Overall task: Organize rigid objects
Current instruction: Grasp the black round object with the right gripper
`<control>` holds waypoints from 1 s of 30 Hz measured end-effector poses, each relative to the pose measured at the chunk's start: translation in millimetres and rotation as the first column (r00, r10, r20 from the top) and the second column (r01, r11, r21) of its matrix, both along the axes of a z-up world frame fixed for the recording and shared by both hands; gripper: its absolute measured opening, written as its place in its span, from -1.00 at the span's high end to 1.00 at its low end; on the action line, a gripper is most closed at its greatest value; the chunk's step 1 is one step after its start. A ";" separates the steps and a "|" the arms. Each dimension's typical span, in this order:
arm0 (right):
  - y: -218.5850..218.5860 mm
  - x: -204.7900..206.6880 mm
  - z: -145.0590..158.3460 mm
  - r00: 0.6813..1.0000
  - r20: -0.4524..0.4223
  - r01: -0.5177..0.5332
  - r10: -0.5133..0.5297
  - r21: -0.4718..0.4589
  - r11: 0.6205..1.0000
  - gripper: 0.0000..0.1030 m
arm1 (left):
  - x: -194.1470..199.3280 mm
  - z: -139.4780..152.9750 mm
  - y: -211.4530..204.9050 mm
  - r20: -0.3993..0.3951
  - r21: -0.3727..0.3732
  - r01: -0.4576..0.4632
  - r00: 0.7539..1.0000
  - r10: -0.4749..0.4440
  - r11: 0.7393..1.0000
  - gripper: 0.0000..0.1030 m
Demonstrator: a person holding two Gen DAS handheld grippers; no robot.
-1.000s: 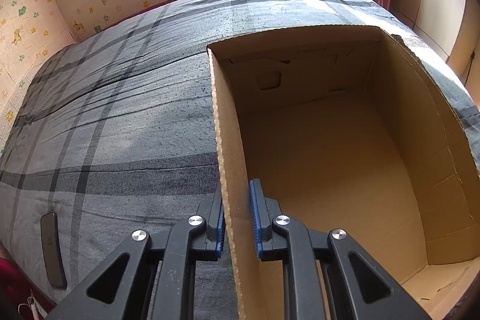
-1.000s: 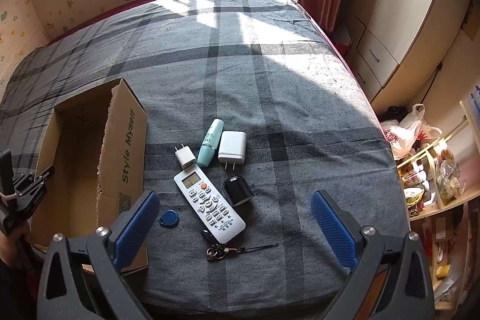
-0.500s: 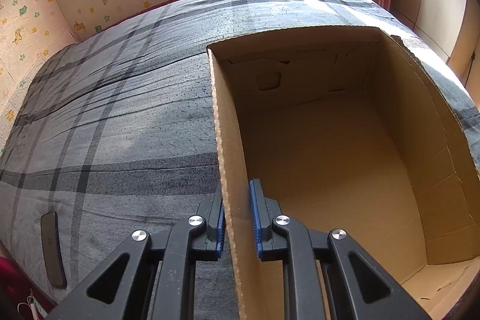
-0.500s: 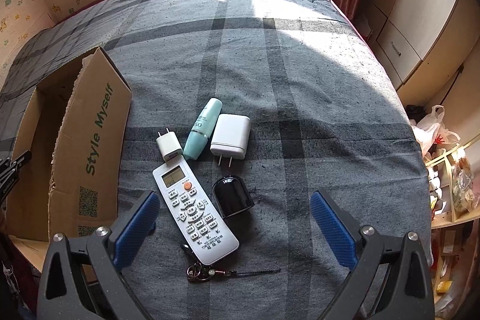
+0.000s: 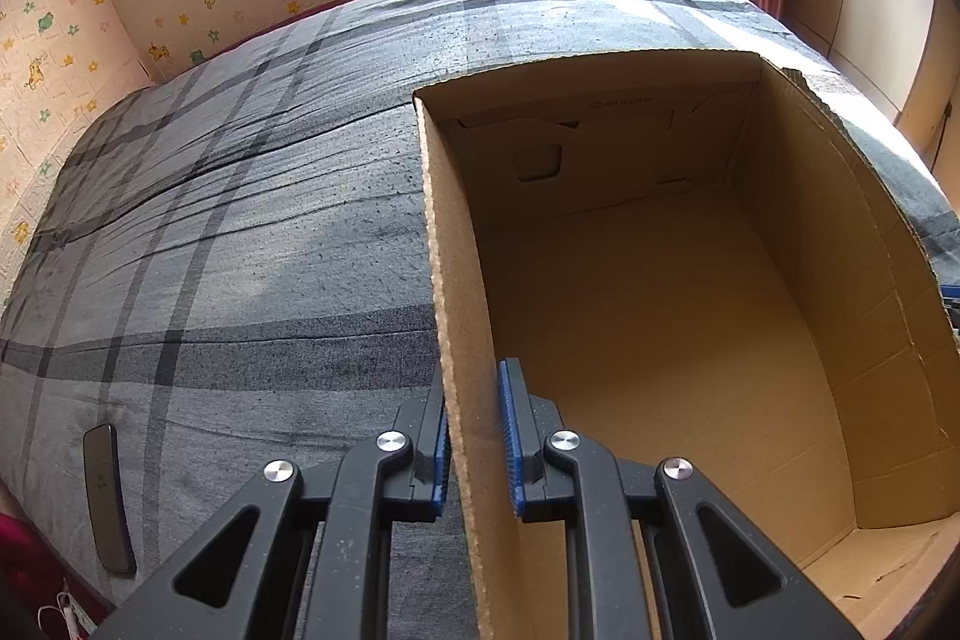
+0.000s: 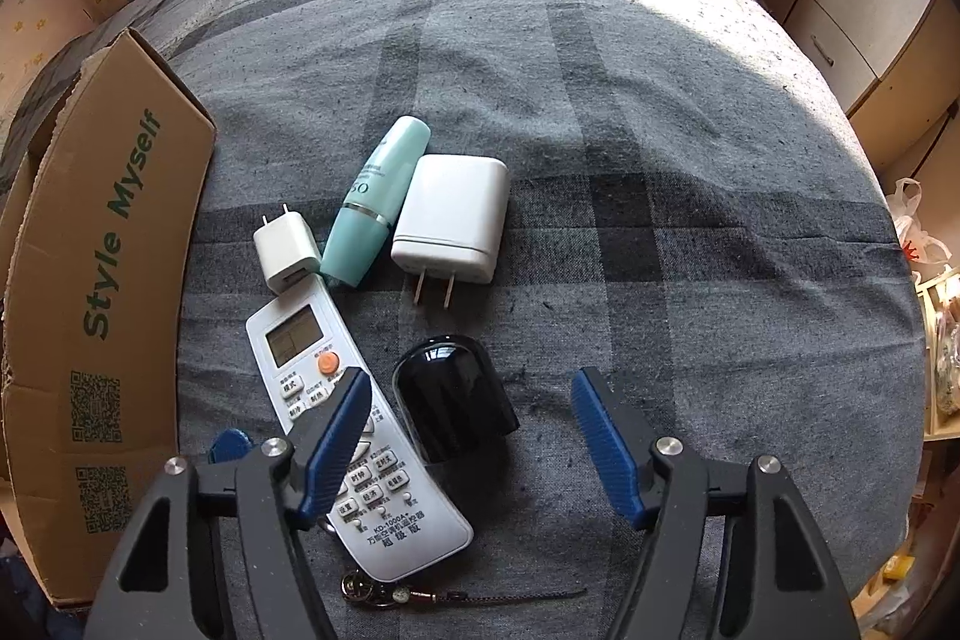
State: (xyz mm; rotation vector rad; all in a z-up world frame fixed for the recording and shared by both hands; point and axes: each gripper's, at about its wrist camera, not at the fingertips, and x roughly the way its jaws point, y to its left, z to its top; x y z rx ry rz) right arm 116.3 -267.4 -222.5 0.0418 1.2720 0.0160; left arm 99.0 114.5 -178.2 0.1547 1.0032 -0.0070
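Seemingly untouched, the black cap (image 6: 454, 394) lies between the closing right claw (image 6: 468, 436).

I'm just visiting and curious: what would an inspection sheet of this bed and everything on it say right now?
Surface: grey plaid bedspread.
Job's things: remote, black cap, large charger, small charger, teal tube, blue tag, keys; cardboard box empty.
Clutter: dark phone.
Grippers: left hand-held gripper clamps the box wall; right hand-held gripper closing, black cap between the jaws, untouched.
Cables: nothing seen.
Surroundings: window, curtain, cupboards.
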 end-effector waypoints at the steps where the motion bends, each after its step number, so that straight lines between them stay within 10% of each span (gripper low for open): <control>1: 0.5 0.3 -2.7 1.000 -0.011 0.001 -0.001 0.009 1.000 -0.21 | 0.2 -0.1 0.3 0.000 -0.003 -0.001 1.000 0.001 1.000 0.69; 5: 4.5 -1.1 -6.8 1.000 -0.013 -0.007 0.007 0.035 0.999 0.11 | 0.1 0.3 0.9 0.000 -0.005 -0.002 1.000 0.002 1.000 0.69; 30: 40.5 -9.2 63.3 0.995 0.060 -0.077 0.076 0.013 0.997 0.16 | -0.9 1.0 -1.1 0.000 0.004 -0.005 1.000 0.005 1.000 0.69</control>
